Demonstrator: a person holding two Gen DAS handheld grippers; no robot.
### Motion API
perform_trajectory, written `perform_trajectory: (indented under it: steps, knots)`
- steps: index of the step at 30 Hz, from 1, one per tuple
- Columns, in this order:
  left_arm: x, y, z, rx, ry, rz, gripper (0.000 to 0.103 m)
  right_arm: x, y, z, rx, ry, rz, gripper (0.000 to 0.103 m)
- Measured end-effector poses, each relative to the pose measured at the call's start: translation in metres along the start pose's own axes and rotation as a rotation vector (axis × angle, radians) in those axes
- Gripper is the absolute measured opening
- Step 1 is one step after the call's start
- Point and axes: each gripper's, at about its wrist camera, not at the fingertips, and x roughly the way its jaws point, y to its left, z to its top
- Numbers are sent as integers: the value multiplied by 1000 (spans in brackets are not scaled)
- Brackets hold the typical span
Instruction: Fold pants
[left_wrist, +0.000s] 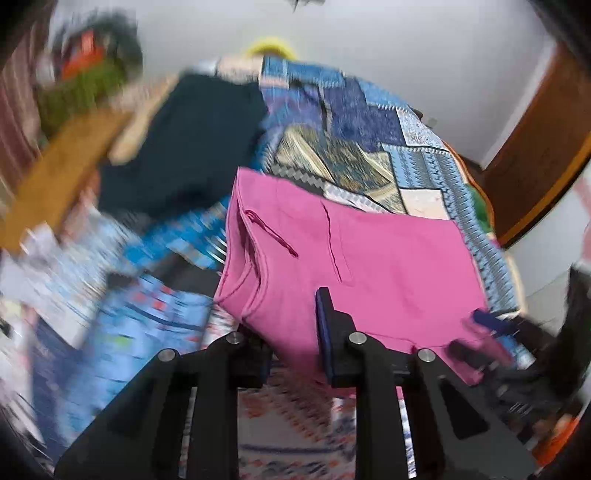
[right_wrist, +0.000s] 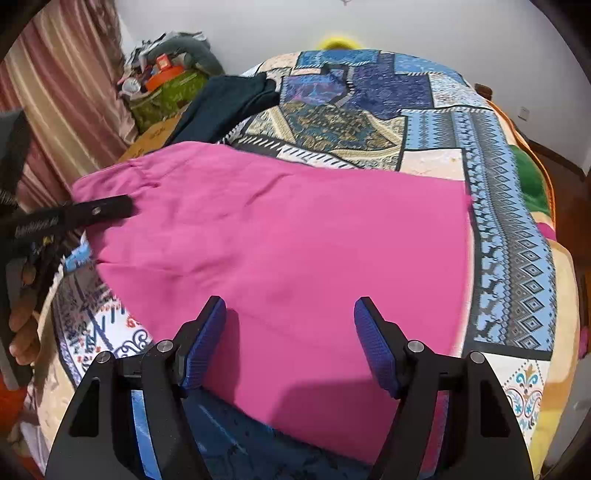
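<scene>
Pink pants (right_wrist: 280, 236) lie spread on a patchwork bedspread (right_wrist: 369, 122). In the left wrist view the pants (left_wrist: 369, 258) show a pocket slit and waistband; the view is blurred by motion. My left gripper (left_wrist: 295, 332) has its jaws apart, with the waist end of the pants between and over the fingers; the left finger is hidden by the cloth. It also shows in the right wrist view (right_wrist: 110, 210) at the pants' left edge. My right gripper (right_wrist: 290, 325) is open just above the near edge of the pants, holding nothing.
A dark navy garment (right_wrist: 225, 103) lies at the bed's far left. A green bag with clutter (right_wrist: 166, 92) and a striped curtain (right_wrist: 62, 92) stand to the left. A wooden door (left_wrist: 535, 155) is on the right. A patterned rug (left_wrist: 295, 424) lies below.
</scene>
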Motion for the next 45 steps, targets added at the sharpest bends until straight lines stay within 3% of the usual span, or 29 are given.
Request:
perform_trajectory:
  steps: [10,18,26,33,38,45]
  knots:
    - [-34,13,0,97,-133,166,21,-3,-10,-15,6,32,-52,68]
    - [-48,-11,11,150,-182,122,21,0,-13,-21,19,45,-50,68]
    - [-56,-58,35,205,-195,-34,19,0,-14,-22,28,39,-45,68]
    - [-42,-94,43,228,-124,-165,18,0,-15,-23,39,34,-33,68]
    - [-12,-106,47,176,32,-318,17,0,-16,-23,48,30,-21,68]
    - [22,-116,31,152,179,-376,17,0,-17,-23,52,27,-11,68]
